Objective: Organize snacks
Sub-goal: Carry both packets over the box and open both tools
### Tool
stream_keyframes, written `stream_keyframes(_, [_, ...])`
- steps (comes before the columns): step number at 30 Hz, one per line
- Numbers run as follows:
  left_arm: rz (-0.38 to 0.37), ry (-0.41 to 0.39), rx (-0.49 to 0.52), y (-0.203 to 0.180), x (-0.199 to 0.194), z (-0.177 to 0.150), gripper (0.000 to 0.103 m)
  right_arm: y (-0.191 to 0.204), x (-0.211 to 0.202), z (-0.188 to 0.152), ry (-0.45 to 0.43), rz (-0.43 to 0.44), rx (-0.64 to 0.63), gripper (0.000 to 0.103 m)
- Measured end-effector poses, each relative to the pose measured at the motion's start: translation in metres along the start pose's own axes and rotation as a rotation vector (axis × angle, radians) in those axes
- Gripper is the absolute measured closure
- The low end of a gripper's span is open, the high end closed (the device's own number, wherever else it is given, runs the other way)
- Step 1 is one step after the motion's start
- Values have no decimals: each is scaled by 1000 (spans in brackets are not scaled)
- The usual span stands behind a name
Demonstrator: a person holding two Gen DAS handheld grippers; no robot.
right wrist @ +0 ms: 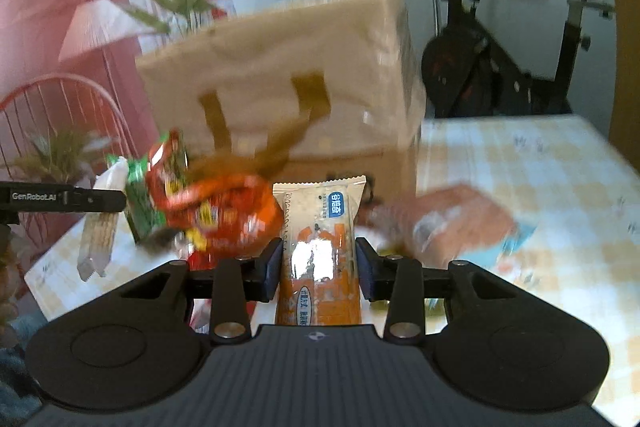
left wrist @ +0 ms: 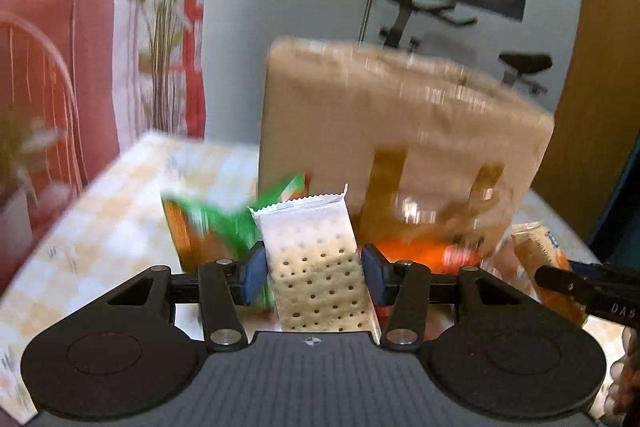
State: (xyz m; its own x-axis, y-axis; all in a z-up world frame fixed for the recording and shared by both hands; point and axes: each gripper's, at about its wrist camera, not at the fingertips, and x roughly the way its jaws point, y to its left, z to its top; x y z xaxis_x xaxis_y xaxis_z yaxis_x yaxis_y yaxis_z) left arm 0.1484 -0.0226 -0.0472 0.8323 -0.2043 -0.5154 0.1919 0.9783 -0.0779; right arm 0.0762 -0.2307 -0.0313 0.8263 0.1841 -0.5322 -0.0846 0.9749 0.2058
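— Closest to the left wrist camera, what did you see?

— Blue pads of the left gripper (left wrist: 314,273) were clamped on a clear cracker pack (left wrist: 320,267), which stood upright between them with its crimped end at twelve o'clock. At ten o'clock from it lay a green snack bag (left wrist: 208,227), blurred. A tan lunch bag (left wrist: 400,131) with brown straps stood behind, from twelve to two o'clock, on the checked tablecloth (left wrist: 120,211). An orange packet (left wrist: 420,253) lay at its foot.

— And the right wrist view?

— The right gripper (right wrist: 318,267) was clenched on an orange-and-white snack bar (right wrist: 320,251), upright between its pads. At ten o'clock sat a red snack bag (right wrist: 228,215); the left gripper's arm reached in at nine o'clock, carrying the cracker pack. The lunch bag rose at twelve o'clock. A blurred pinkish packet (right wrist: 460,215) lay at two o'clock on the cloth.
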Motion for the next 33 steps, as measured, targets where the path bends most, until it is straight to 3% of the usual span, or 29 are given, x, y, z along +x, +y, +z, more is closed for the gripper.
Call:
stream_keyframes(7, [-26,-126,23,-5,-11,53,50,2,-18,57,-170,14,-45,63])
stream_keyframes(11, [-85,-160,31,-9,-6,84,50,6,-24,89,-255,38,-63,63])
stream_keyframes(19, [-141,-198,44,-22,27,138,50,16,0,153,-328,84,-100,63])
stream_keyframes(23, [-146,-190,24,-22,52,151,50,24,31,174,-318,84,-144,63])
stream_keyframes(27, [-128,-170,49,-27,79,159,50,26,67,187,-271,55,-101,63])
stream_keyframes(33, [-155,-99,40,-23,114,156,50,34,110,183,-160,48,-100,63])
